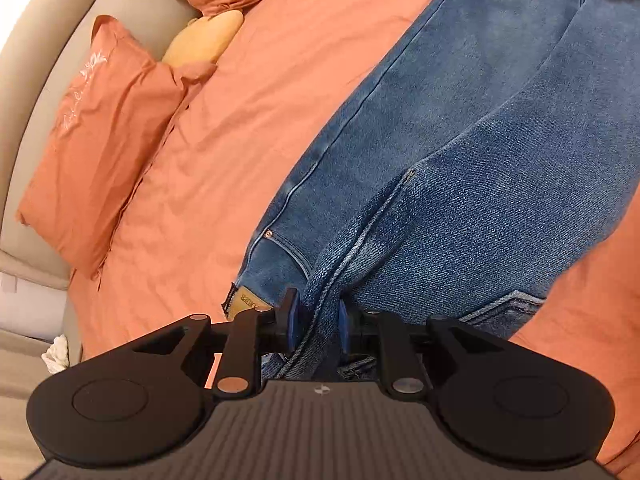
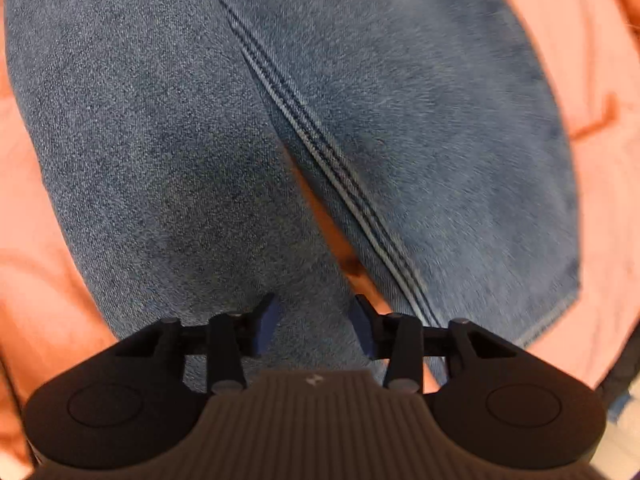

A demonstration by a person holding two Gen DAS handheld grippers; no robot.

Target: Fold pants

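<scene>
Left wrist: left gripper (image 1: 316, 322) pinching jeans (image 1: 460, 128) at waist, on bed (image 1: 248, 92). Right gripper (image 2: 314, 330) parted, over denim, holding nothing. Legs flat, side by side; folding seemingly just beginning.

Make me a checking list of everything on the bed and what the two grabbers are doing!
Surface: orange bedsheet, wrinkled.
Job's things: blue jeans lie stretched across the bed, legs side by side with a thin gap showing sheet.
Clutter: two orange pillows, a yellow cushion between them.
Grippers: left hand-held gripper pinches bunched denim near the waistband; right hand-held gripper is open over a jeans leg, gripping nothing.
Cables: nothing seen.
Surroundings: beige headboard; white crumpled thing beside the bed.
</scene>
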